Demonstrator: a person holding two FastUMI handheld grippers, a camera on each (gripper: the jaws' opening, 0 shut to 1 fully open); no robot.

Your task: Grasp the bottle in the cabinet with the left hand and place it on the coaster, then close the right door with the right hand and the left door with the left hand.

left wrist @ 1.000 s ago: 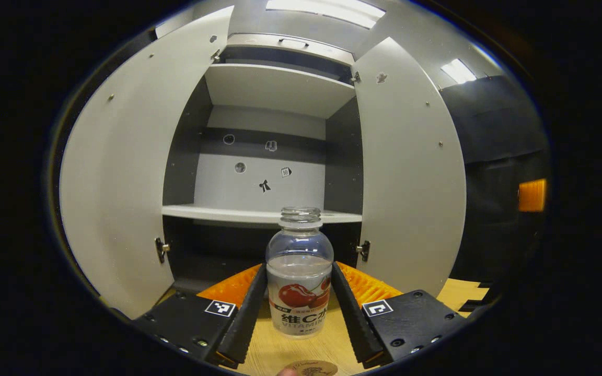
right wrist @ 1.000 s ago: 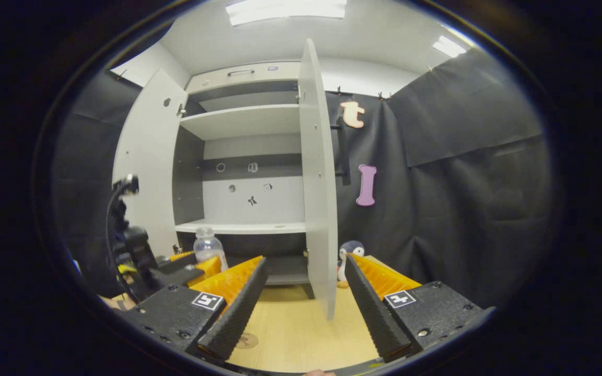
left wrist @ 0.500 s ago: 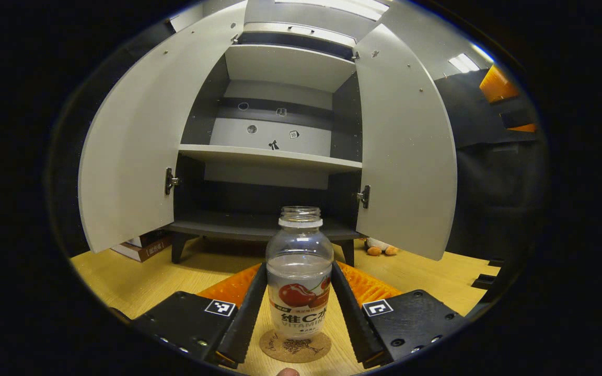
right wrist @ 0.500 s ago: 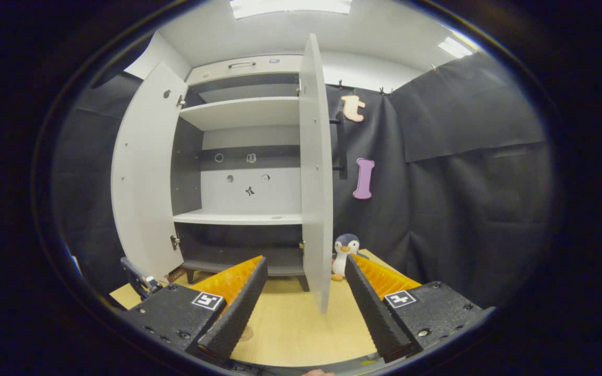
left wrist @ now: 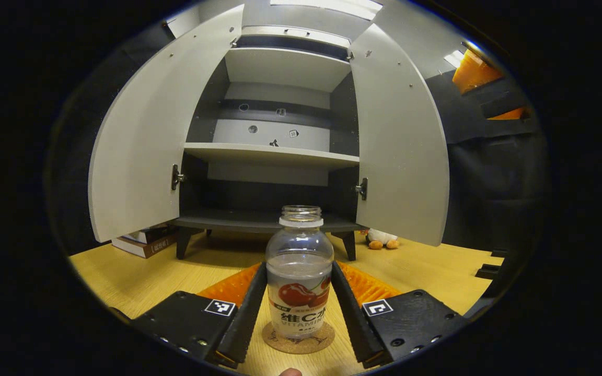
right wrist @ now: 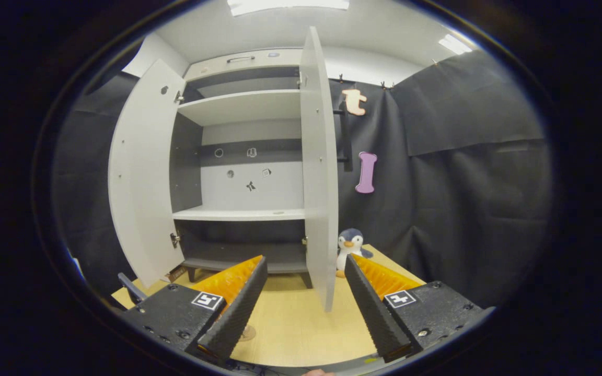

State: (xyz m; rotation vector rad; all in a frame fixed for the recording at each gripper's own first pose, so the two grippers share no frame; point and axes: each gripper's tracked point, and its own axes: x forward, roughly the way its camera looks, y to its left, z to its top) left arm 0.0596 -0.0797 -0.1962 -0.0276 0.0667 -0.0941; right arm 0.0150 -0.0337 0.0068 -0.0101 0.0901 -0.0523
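I have the bottle [left wrist: 299,271] clamped upright between both fingers of my left gripper [left wrist: 299,308], its long axis vertical and its base sitting over the coaster [left wrist: 298,337], which shows just beneath it on the bench [left wrist: 139,277]; I cannot tell whether the base actually touches the coaster. That alignment is what releasing turns on. The bottle is clear plastic, uncapped, with a cherry-printed label, and looks light and easy to tip. My right gripper [right wrist: 303,303] stands apart and empty, well above the coaster, with the right door [right wrist: 319,172] edge-on straight ahead; the left door [left wrist: 139,136] stands wide open too.
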